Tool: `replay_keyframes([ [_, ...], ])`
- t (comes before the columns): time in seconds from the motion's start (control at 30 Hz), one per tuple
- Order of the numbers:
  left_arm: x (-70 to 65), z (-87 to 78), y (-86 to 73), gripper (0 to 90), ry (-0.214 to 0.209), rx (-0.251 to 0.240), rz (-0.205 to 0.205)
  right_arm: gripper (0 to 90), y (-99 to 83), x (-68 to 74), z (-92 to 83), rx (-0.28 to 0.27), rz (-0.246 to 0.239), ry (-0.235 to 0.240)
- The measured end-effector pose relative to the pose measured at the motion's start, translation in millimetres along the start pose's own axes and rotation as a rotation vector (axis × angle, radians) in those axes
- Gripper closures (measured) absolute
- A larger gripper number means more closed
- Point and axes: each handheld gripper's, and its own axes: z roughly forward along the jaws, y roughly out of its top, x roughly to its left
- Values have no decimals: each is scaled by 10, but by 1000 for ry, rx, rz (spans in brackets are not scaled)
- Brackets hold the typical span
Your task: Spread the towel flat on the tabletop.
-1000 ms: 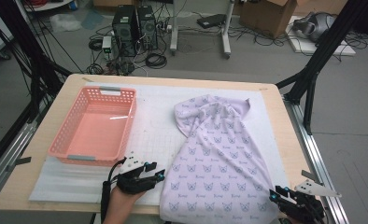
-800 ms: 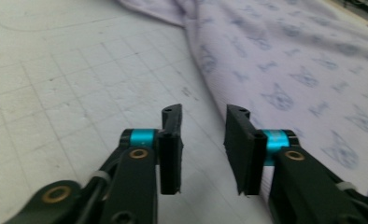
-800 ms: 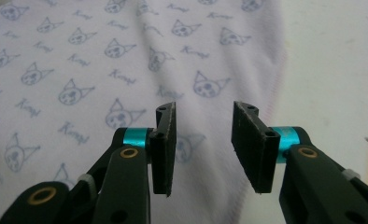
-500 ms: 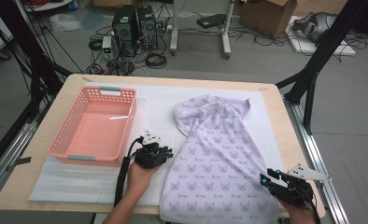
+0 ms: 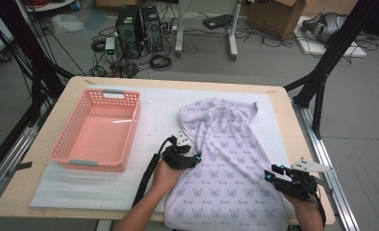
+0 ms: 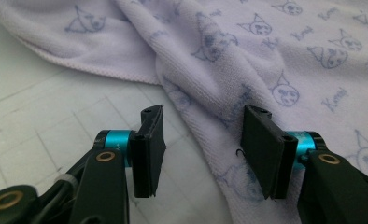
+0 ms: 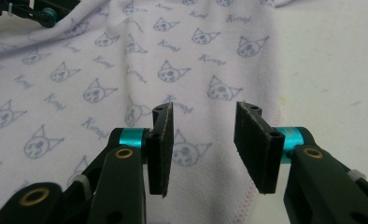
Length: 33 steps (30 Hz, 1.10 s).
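Lavender terry towel (image 5: 228, 168), cat print, spread flat, long axis running from the near table edge away toward the far side. Right gripper (image 7: 203, 147): jaws parted, nothing held, over the towel's right hem. Left gripper (image 6: 201, 149): jaws just opened, straddling the left hem, pads clear. Beyond: pink basket (image 5: 98, 130).

Looked like a lab or test room, not a home. Had a bare grey floor (image 5: 226, 67) with lots of loose cables (image 5: 161, 60) lying about. Showed two black computer towers (image 5: 139, 26) standing on that floor behind the wooden table (image 5: 284, 98). Had black metal frame legs (image 5: 329, 62) rising at both sides. Showed a cardboard box (image 5: 274, 14) in the far corner, and a white mat (image 5: 154, 103) spread over the tabletop.
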Motion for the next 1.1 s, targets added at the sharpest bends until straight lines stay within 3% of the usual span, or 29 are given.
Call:
replay_keyframes([
  [0.03,-20,2,-1,542,-5,1,14,569,1,4,11,2,-1,4],
  [0.07,-46,0,-2,626,-23,0,47,569,2,11,22,8,-1,6],
  [0.13,-94,0,0,801,-13,4,96,569,6,25,38,13,-9,9],
  [0.17,-82,-7,3,851,-10,6,83,570,6,31,41,13,-9,10],
  [0.2,-39,-23,6,868,-12,11,40,570,7,37,40,13,-9,10],
  [0.23,6,-55,5,873,27,9,13,570,7,38,33,12,-11,8],
  [0.27,64,-114,-2,877,84,1,18,571,4,37,26,8,-9,5],
  [0.33,225,-274,-30,879,161,-44,-14,571,-8,26,3,6,-1,-3],
  [0.4,386,-432,-62,880,193,-79,-85,573,-27,-1,-6,7,12,-19],
  [0.47,478,-531,-92,880,251,-93,-97,575,-41,-28,-3,13,44,-36],
  [0.53,546,-582,-129,879,274,-102,-128,575,-43,-51,7,13,67,-57],
  [0.63,559,-610,-189,833,256,-128,-130,576,-31,-81,65,15,92,-68],
  [0.7,556,-622,-211,666,218,-137,-146,576,-16,-97,148,27,112,-60],
  [0.77,543,-640,-232,582,193,-149,-145,575,15,-98,272,45,128,-45],
  [0.9,516,-700,-279,538,156,-162,-130,544,139,-33,524,24,167,30],
  [0.97,520,-715,-304,534,141,-153,-133,526,196,37,664,62,146,41],
  [1.0,521,-718,-317,528,140,-147,-133,551,207,70,722,89,126,26],
  [1.03,523,-720,-329,527,134,-146,-134,632,220,87,725,88,97,1],
  [1.07,523,-721,-342,527,132,-139,-133,788,224,72,721,96,60,-17],
  [1.1,518,-724,-352,524,130,-134,-132,899,222,50,694,99,37,-4],
])
